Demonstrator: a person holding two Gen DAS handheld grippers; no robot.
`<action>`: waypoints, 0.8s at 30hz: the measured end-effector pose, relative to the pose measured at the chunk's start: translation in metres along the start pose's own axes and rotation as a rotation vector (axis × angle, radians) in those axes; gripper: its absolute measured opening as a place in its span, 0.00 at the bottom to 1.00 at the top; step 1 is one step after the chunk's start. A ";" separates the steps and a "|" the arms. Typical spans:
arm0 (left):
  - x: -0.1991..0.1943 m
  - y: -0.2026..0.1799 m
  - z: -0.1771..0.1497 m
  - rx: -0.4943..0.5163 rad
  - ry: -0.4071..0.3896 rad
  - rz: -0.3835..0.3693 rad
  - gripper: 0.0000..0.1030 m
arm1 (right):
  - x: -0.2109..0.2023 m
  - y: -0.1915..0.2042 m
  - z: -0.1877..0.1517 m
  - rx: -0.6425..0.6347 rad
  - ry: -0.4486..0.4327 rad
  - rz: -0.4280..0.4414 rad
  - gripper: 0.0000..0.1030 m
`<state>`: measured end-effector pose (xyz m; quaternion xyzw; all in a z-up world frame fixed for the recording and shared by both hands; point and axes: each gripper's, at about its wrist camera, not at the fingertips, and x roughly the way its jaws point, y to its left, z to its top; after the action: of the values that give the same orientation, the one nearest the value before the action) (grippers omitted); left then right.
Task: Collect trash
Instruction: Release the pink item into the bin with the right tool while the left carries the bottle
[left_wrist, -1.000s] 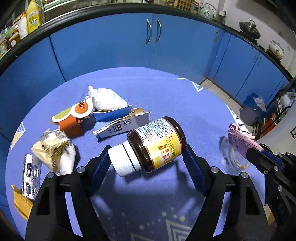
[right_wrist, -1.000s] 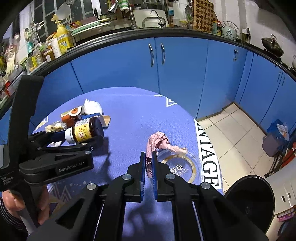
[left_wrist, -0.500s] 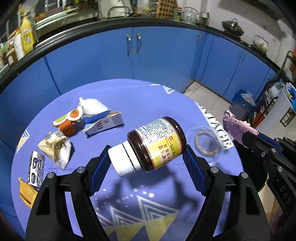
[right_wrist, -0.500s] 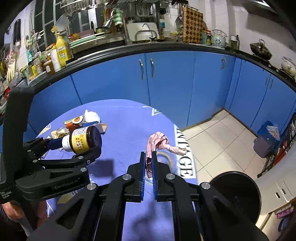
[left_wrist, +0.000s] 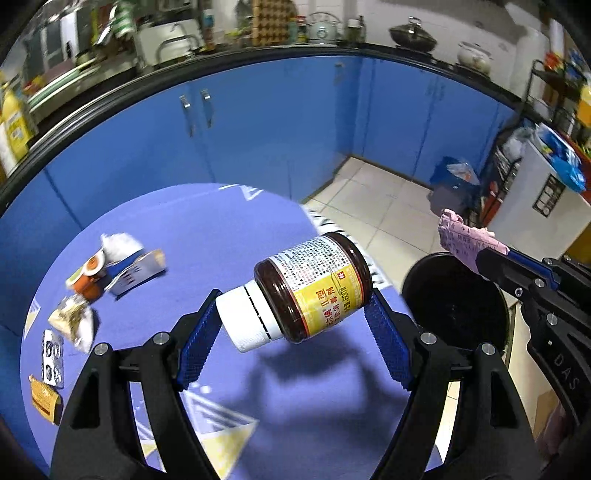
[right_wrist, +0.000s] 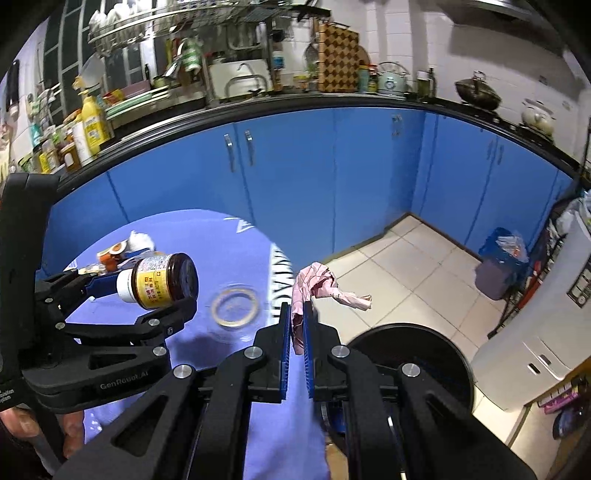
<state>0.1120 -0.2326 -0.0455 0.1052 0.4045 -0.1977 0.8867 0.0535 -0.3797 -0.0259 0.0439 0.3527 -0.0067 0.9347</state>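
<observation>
Bin (left_wrist: 454, 295) right of table (left_wrist: 207, 221)

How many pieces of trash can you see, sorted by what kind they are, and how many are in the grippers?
Bottles: 1, the brown bottle, held in the left gripper
Crumpled papers: 1, the pink paper, held in the right gripper
Cups: 1, orange cup
Torn boxes: 1
Tissues: 1
Wrappers: 2
Pill packs: 1
Total: 8, with 2 in grippers

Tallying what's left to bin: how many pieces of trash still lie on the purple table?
About 6: white wad, orange cup, torn box, crumpled wrapper, blister pack, yellow packet. Blur may hide more.
</observation>
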 end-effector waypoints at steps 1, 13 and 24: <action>0.000 -0.006 0.001 0.010 -0.001 -0.003 0.74 | -0.003 -0.007 -0.001 0.006 -0.004 -0.011 0.07; 0.009 -0.076 0.016 0.133 -0.003 -0.040 0.74 | -0.016 -0.069 -0.016 0.036 0.000 -0.109 0.07; 0.020 -0.111 0.023 0.206 0.003 -0.056 0.74 | -0.003 -0.101 -0.029 0.105 0.067 -0.127 0.23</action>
<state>0.0911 -0.3459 -0.0485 0.1849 0.3860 -0.2629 0.8647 0.0271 -0.4777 -0.0534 0.0706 0.3852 -0.0827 0.9164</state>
